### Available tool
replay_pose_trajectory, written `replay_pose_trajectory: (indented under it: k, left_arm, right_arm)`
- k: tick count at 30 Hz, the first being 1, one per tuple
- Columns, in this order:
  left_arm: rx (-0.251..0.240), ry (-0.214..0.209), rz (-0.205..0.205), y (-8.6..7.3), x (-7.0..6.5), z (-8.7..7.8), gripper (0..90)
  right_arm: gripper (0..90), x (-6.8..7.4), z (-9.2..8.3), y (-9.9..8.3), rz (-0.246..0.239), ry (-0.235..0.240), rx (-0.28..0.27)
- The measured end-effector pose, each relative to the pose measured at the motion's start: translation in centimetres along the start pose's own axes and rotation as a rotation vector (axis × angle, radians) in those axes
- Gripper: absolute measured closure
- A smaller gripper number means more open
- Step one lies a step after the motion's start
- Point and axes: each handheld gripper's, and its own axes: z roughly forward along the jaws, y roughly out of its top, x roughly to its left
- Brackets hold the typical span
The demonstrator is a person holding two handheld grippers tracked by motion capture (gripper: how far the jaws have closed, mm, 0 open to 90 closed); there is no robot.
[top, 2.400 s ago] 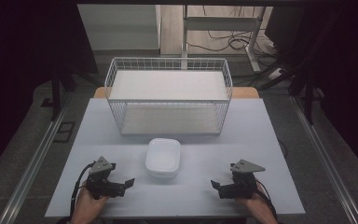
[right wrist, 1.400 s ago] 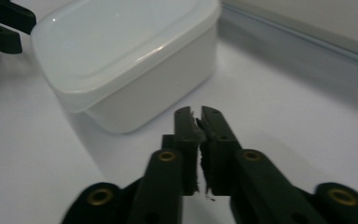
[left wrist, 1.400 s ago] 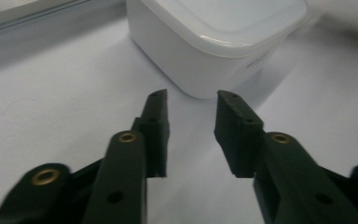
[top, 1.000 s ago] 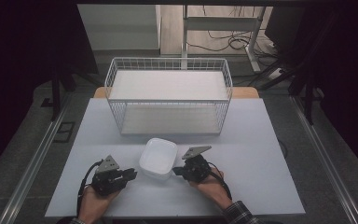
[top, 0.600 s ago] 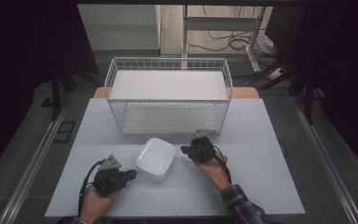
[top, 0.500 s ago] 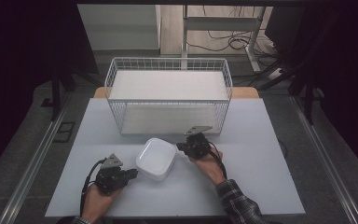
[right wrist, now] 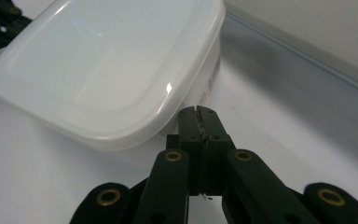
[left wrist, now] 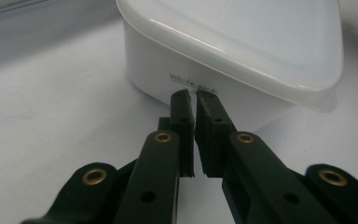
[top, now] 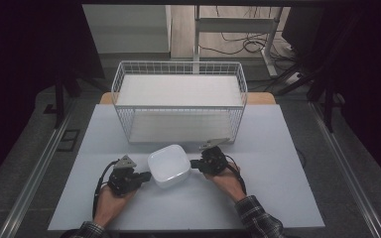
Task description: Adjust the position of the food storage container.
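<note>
In the high view both forearms come up from the bottom edge and bend inward toward the middle of the frame. The left hand [top: 110,197] lies low on the table [top: 287,163], its wrist almost straight, and the left gripper [top: 144,176] points right at the lower left side of the white container [top: 168,165]. A plaid sleeve [top: 257,220] covers the right forearm, which slants up and left; the right gripper [top: 194,163] points left at the container's right side, level with the tabletop.

The container sits at the centre of the frame, just below the front wall of the wire basket [top: 179,105]. It is a square plastic box with rounded corners, smooth and slightly glossy, under a milky lid with a raised lip.

In the left gripper view the matte black jaws have just been closing and stand almost together, a thin slit between them and nothing in it; their tips seem to touch the container's wall below a small printed label [left wrist: 193,84], though the angle leaves that unsure. In the right gripper view the jaws are pressed together at the container's corner, empty.
</note>
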Motion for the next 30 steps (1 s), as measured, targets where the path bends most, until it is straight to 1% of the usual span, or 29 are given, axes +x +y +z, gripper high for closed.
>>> replay_pose_trajectory:
  k: [1, 2, 3, 4, 5, 6, 7, 8, 9, 10, 12, 16, 17, 18, 19, 20, 21, 22, 23, 24, 25, 26, 27, 28, 29, 30]
  left_arm:
    - [0.0, 0.0, 0.0, 0.0, 0.0, 0.0, 86.5]
    - [0.003, -0.007, 0.01, 0.4, 0.0, 0.4, 86.8]
    - [0.003, -0.007, 0.01, 0.4, 0.0, 0.4, 87.0]
    - [0.004, -0.02, 0.017, 0.8, -0.1, 0.9, 87.4]
    - [0.004, -0.02, 0.017, 0.8, -0.1, 0.9, 87.7]
    - [0.009, -0.034, 0.024, 1.3, -0.3, 1.5, 88.1]
    - [0.009, -0.034, 0.024, 1.3, -0.3, 1.5, 88.3]
    - [0.019, -0.057, 0.036, 1.8, -0.6, 2.1, 88.3]
    - [0.019, -0.057, 0.036, 1.8, -0.6, 2.1, 88.4]
    - [0.025, -0.075, 0.043, 2.1, -1.0, 2.6, 88.5]
    - [0.031, -0.083, 0.057, 2.4, -1.3, 2.9, 88.6]
    - [0.037, -0.073, 0.045, 2.7, -1.2, 3.2, 86.8]
    - [0.031, -0.061, 0.045, 2.7, -1.1, 2.9, 85.9]
    - [0.028, -0.049, 0.052, 2.7, -1.1, 2.7, 84.6]
    - [0.028, -0.049, 0.052, 2.7, -1.1, 2.7, 83.0]
    - [0.023, -0.031, 0.063, 2.7, -1.0, 2.1, 83.0]
    - [0.006, -0.027, 0.059, 2.6, -0.9, 1.5, 80.0]
    - [-0.004, -0.03, 0.053, 2.5, -0.8, 1.1, 75.9]
    - [-0.019, -0.039, 0.051, 2.3, -0.6, 0.4, 68.0]
    - [-0.034, -0.033, 0.059, 2.0, -0.6, -0.3, 63.5]
    - [-0.039, -0.032, 0.064, 1.8, -0.6, -0.7, 58.9]
    - [-0.039, -0.032, 0.064, 1.8, -0.6, -0.7, 54.6]
    - [-0.045, -0.032, 0.07, 1.6, -0.7, -1.0, 54.6]
    - [-0.05, -0.029, 0.078, 1.3, -0.9, -1.3, 49.7]
    - [-0.053, -0.024, 0.091, 1.0, -1.1, -1.6, 39.6]
    - [-0.055, -0.022, 0.096, 0.9, -1.2, -1.8, 39.6]
  right_arm:
    - [89.7, 0.0, 0.0, 0.0, 0.0, 0.0, 0.0]
    - [89.8, 0.1, -0.6, -0.4, 0.003, -0.016, 0.006]
    - [89.8, 0.1, -0.6, -0.4, 0.003, -0.016, 0.006]
    - [89.8, 0.1, -1.2, -0.7, 0.009, -0.028, 0.009]
    - [89.8, 0.1, -1.2, -0.7, 0.009, -0.028, 0.009]
    - [89.8, 0.2, -1.9, -1.3, 0.013, -0.043, 0.008]
    - [89.8, 0.2, -1.9, -1.3, 0.013, -0.043, 0.008]
    - [89.7, 0.3, -2.8, -1.8, 0.025, -0.057, 0.016]
    - [89.8, 0.4, -3.2, -2.1, 0.03, -0.063, 0.017]
    - [89.8, 0.5, -3.6, -2.4, 0.035, -0.069, 0.022]
    - [89.8, 0.7, -4.3, -3.0, 0.04, -0.078, 0.025]
    - [89.6, 0.7, -4.7, -3.4, 0.04, -0.092, 0.018]
    - [89.6, 0.8, -4.7, -3.4, 0.036, -0.098, 0.015]
    - [89.6, 0.9, -5.0, -3.3, 0.027, -0.118, 0.01]
    - [89.6, 0.9, -5.0, -3.3, 0.027, -0.118, 0.01]
    - [89.5, 1.0, -5.2, -3.2, 0.017, -0.137, 0.005]
    - [89.2, 1.1, -5.7, -3.2, 0.0, -0.167, -0.007]
    - [87.9, 1.1, -6.3, -3.3, 0.006, -0.168, -0.028]
    - [86.5, 1.2, -7.2, -3.4, 0.012, -0.157, -0.06]
    - [82.2, 1.3, -7.5, -3.5, 0.005, -0.159, -0.067]
    - [79.8, 1.4, -7.8, -3.7, -0.003, -0.164, -0.074]
    - [77.4, 1.6, -8.0, -3.9, -0.008, -0.168, -0.081]
    - [77.4, 1.6, -8.0, -3.9, -0.008, -0.168, -0.081]
    - [74.3, 1.7, -8.2, -4.1, -0.015, -0.169, -0.084]
    - [64.8, 2.0, -8.7, -4.6, -0.023, -0.176, -0.093]
    - [64.8, 2.0, -8.7, -4.6, -0.023, -0.176, -0.093]
